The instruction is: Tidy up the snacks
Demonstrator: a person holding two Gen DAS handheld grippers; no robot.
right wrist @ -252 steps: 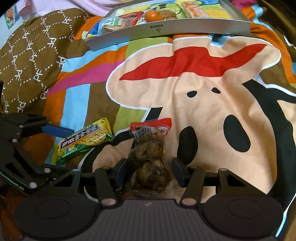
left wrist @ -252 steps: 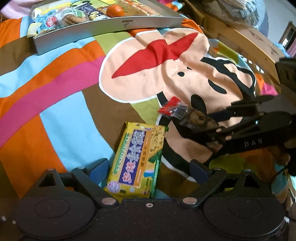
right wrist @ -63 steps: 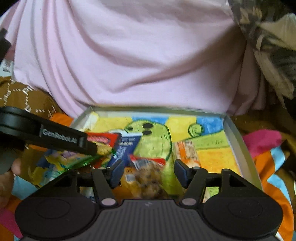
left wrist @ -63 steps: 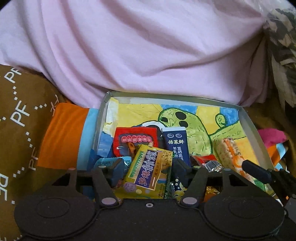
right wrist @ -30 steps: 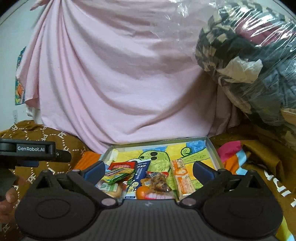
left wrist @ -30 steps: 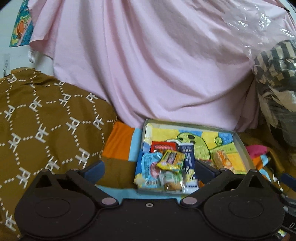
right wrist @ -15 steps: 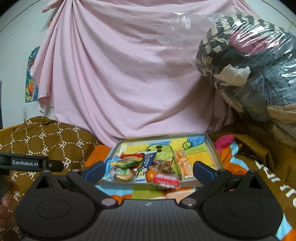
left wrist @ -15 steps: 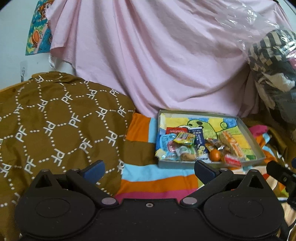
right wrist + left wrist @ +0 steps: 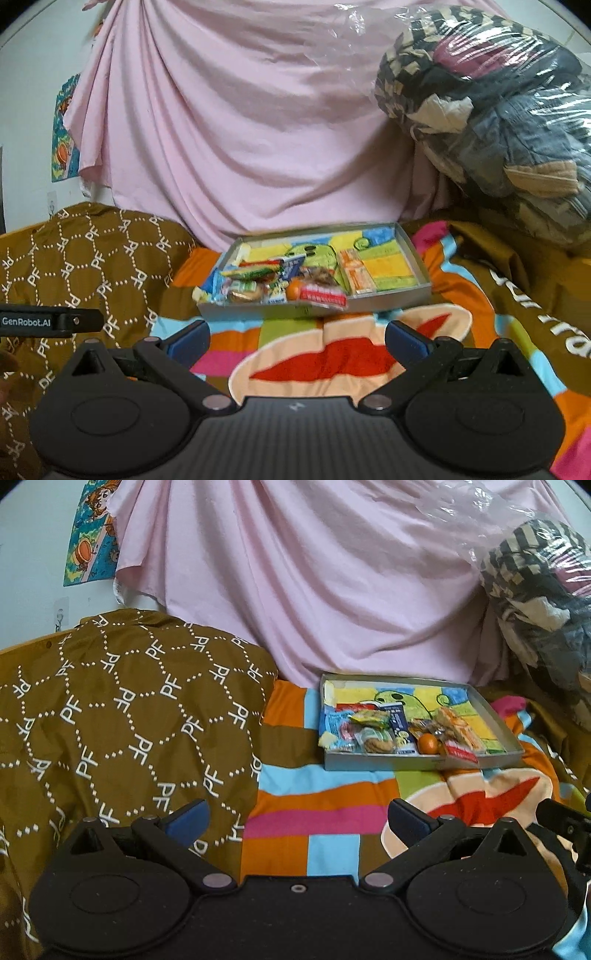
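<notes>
A grey tray (image 9: 417, 763) (image 9: 388, 295) with a cartoon-printed floor lies on the colourful blanket and holds several snack packets. Among them are a yellow-green cracker pack (image 9: 371, 717) (image 9: 255, 274), a small orange (image 9: 427, 743) (image 9: 294, 290), a red-labelled bag of brown snacks (image 9: 322, 292) hanging over the front rim, and an orange-wrapped bar (image 9: 458, 728) (image 9: 354, 275). My left gripper (image 9: 298, 818) is open and empty, well back from the tray. My right gripper (image 9: 297, 338) is also open and empty, just short of the tray's front wall.
A brown patterned pillow (image 9: 122, 709) (image 9: 88, 251) lies left of the tray. A pink sheet (image 9: 314, 576) hangs behind it. A plastic-wrapped bundle of bedding (image 9: 491, 118) sits at the right. The striped blanket (image 9: 314, 812) spreads between grippers and tray.
Both grippers have pulled back from the tray, which now looks smaller and farther. The cracker pack and the bag of brown snacks, held earlier, now lie in the tray.
</notes>
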